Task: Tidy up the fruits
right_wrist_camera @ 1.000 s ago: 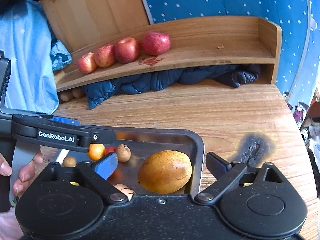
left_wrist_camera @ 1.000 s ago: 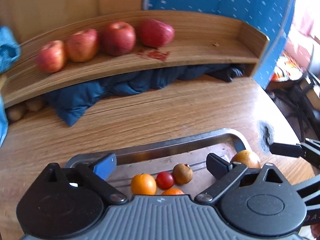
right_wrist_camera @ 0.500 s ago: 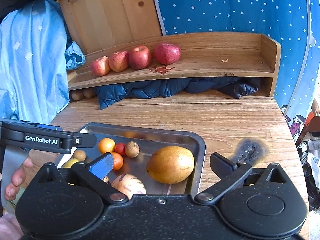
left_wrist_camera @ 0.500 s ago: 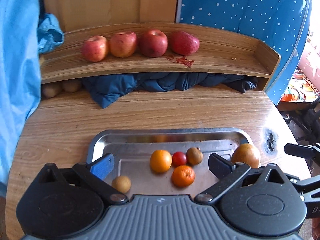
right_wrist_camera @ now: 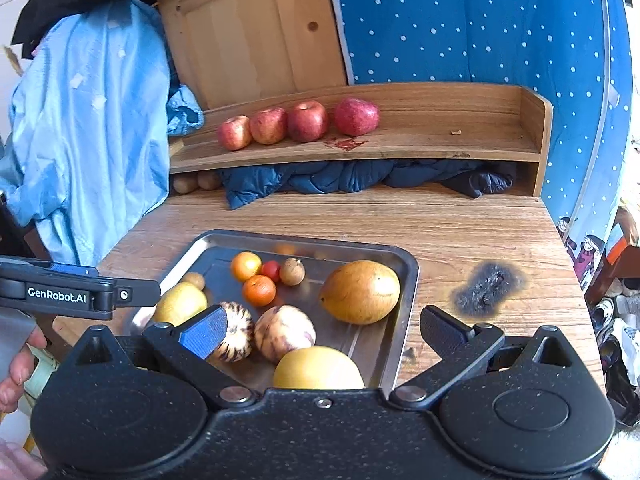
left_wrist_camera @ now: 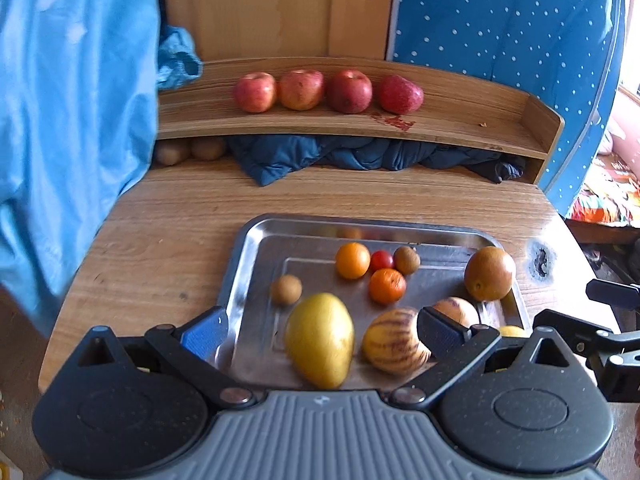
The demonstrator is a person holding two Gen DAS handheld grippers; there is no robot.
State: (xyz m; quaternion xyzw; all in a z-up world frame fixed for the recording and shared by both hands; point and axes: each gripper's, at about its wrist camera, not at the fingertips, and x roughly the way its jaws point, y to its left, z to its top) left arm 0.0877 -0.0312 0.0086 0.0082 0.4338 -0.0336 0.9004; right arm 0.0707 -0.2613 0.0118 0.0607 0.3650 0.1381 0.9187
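Broad wood-grain desk point(right_wrist_camera: 460, 224), with a dark scorch mark point(right_wrist_camera: 486, 288) near its right edge. At the back, a curved wooden shelf point(right_wrist_camera: 440, 136); under it, a crumpled dark blue padded garment point(right_wrist_camera: 320, 178). Draped at the left, a pale blue cloth point(right_wrist_camera: 88, 120).

On the desk's near part, a rectangular stainless steel tray point(left_wrist_camera: 256, 248), holding most of the fruit. Up on the shelf, four red apples point(left_wrist_camera: 326, 90) lined up side by side, with a red smear just in front of the rightmost one.

Hovering over the tray's near left side, the left hand-held gripper point(left_wrist_camera: 320, 332), spread wide with nothing between its fingers. Over the tray's near right corner, the right hand-held gripper point(right_wrist_camera: 316, 330), likewise wide open and empty.

In the tray: a large orange-brown oval mango point(right_wrist_camera: 360, 292) against the right rim; a yellow-green mango point(left_wrist_camera: 320, 340) at the near left; a round yellow fruit point(right_wrist_camera: 318, 368) at the near edge, partly hidden by the right gripper body; two cream, purple-striped melon-like fruits point(right_wrist_camera: 260, 332) next to each other in the middle. Farther back, two small orange tangerines point(left_wrist_camera: 368, 272), a small red tomato point(left_wrist_camera: 381, 260) touching them, and a brown kiwi-like fruit point(left_wrist_camera: 407, 260) just beside the tomato. Apart to the left, another small brown fruit point(left_wrist_camera: 286, 289).
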